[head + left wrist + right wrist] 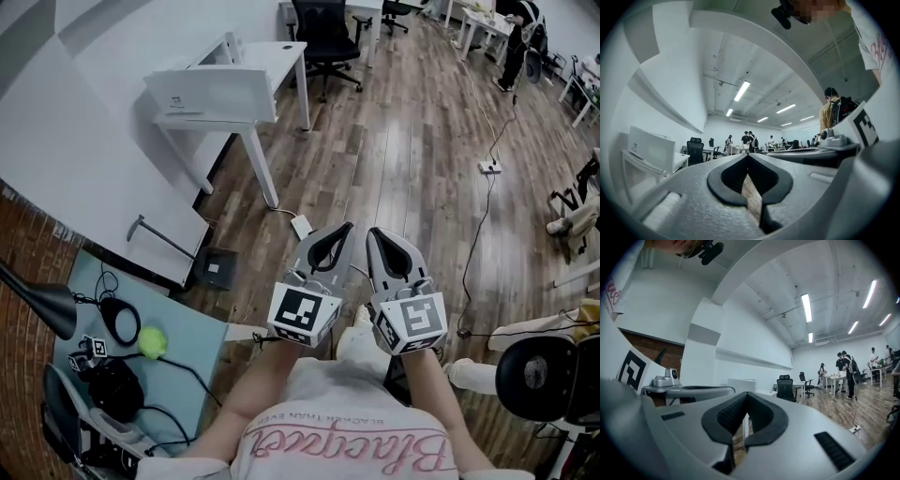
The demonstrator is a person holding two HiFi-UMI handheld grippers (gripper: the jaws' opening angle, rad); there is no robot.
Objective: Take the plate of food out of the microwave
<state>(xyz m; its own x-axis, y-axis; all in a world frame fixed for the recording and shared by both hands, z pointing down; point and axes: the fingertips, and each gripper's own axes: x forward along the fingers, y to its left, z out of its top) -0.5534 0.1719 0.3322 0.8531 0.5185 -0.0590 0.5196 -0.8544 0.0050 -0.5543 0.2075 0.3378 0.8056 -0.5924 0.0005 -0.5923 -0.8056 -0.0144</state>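
Close to the person's chest, left gripper and right gripper sit side by side. Both point level over the floor, each with jaws pressed together on nothing. Neither microwave nor plate shows in any view, so which way they lie, and which hand is nearer, cannot be told. Down left is a table with a green ball. Farther ahead stand a white desk and a chair.
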